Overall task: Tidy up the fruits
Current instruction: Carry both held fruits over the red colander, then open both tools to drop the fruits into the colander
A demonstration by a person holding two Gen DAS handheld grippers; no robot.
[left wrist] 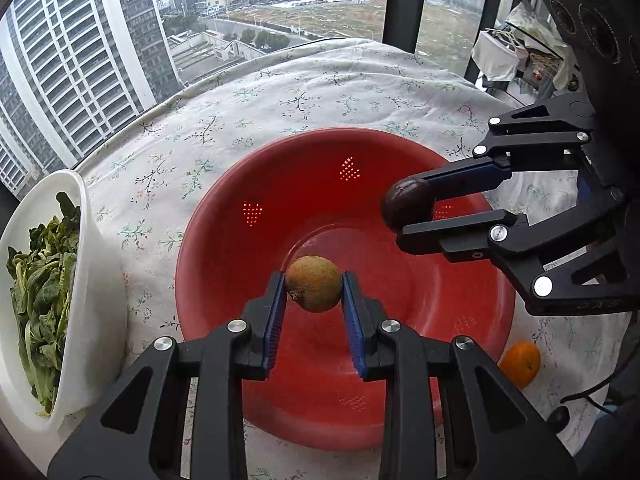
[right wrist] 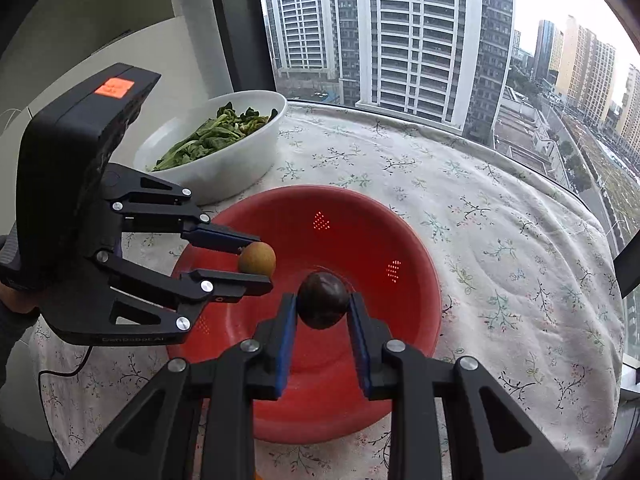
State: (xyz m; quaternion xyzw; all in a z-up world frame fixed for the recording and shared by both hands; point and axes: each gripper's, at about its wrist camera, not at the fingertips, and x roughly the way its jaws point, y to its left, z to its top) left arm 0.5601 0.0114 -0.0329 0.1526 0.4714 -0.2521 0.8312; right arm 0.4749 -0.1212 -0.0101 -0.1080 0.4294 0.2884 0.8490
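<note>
My left gripper [left wrist: 314,286] is shut on a brown-green kiwi [left wrist: 315,283] and holds it above the red colander bowl [left wrist: 224,236]. My right gripper [right wrist: 323,300] is shut on a dark purple passion fruit [right wrist: 323,300], also above the red bowl [right wrist: 404,248]. In the left wrist view the right gripper [left wrist: 408,210] comes in from the right with the dark fruit [left wrist: 406,206]. In the right wrist view the left gripper [right wrist: 258,258] comes in from the left with the kiwi [right wrist: 257,259]. The bowl looks empty. An orange [left wrist: 520,364] lies on the cloth right of the bowl.
A white dish of leafy greens [left wrist: 44,280] stands left of the bowl; it also shows in the right wrist view [right wrist: 216,136]. A floral tablecloth [right wrist: 500,220] covers the round table by a window. Clutter sits on a shelf [left wrist: 520,48] at the far right.
</note>
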